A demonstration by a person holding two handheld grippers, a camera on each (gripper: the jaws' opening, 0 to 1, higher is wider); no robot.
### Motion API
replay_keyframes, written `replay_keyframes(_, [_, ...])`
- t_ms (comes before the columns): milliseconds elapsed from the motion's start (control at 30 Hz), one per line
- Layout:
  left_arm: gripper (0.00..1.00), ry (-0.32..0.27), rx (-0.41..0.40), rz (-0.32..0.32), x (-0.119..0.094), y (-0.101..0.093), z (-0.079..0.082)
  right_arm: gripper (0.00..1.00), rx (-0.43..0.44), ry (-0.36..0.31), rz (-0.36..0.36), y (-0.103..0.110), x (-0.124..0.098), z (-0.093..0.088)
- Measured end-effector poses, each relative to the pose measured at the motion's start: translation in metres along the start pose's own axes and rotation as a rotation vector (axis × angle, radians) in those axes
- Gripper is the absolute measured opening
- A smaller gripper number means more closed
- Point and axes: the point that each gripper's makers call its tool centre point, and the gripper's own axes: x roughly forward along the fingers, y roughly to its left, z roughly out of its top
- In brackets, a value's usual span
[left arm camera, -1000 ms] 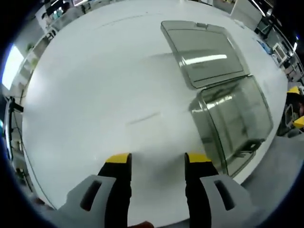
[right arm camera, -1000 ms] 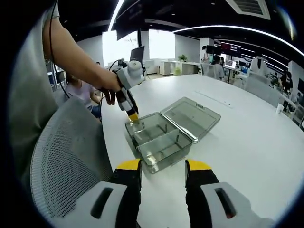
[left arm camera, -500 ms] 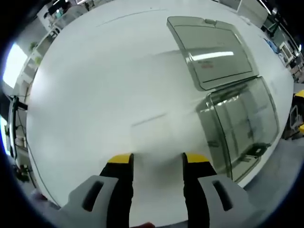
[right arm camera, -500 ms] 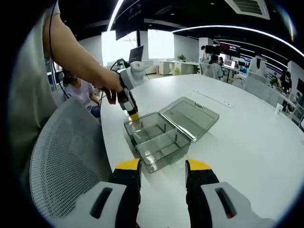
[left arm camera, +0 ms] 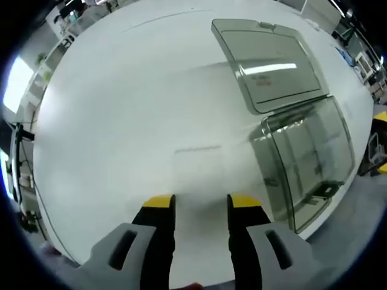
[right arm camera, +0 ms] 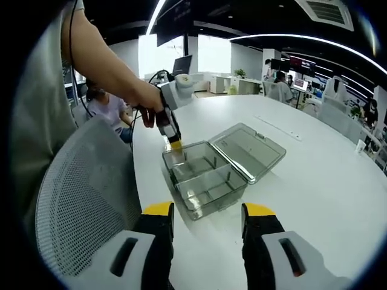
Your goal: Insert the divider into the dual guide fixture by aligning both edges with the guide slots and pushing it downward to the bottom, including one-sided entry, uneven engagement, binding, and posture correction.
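A clear plastic divider point(left arm camera: 197, 172) lies flat on the white table point(left arm camera: 121, 103), faint against it. My left gripper point(left arm camera: 201, 203) is open, its yellow-tipped jaws flanking the divider's near end; whether they touch it I cannot tell. The smoky transparent fixture box point(left arm camera: 305, 163) stands to the right with its lid point(left arm camera: 266, 66) folded back flat. In the right gripper view the box point(right arm camera: 202, 178) and lid point(right arm camera: 248, 151) sit near the table edge. The left gripper point(right arm camera: 175, 144) points down at the table just behind the box. My right gripper point(right arm camera: 208, 212) hangs open with nothing between its jaws.
A grey mesh chair point(right arm camera: 84, 199) stands at the table's edge on the left of the right gripper view. A person's arm point(right arm camera: 103, 66) reaches over it. Seated people and desks fill the far office. The table edge point(left arm camera: 326, 211) runs close past the box.
The left gripper's jaws have narrowed and drawn up to the divider, which now lies squarely between them. The right gripper's view has shifted slightly; its jaws stay apart.
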Motion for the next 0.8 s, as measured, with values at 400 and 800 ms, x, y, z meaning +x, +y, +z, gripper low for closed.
replay_keyframes(400, [0.31, 0.006, 0.016, -0.022, 0.0001, -0.0004, -0.0004, 0.42, 0.009, 0.001, 0.010, 0.0037, 0.0024, -0.0030])
replay_keyframes(800, [0.33, 0.016, 0.040, -0.028, -0.0002, -0.0019, -0.0009, 0.43, 0.012, 0.003, 0.015, 0.0039, 0.0037, -0.0025])
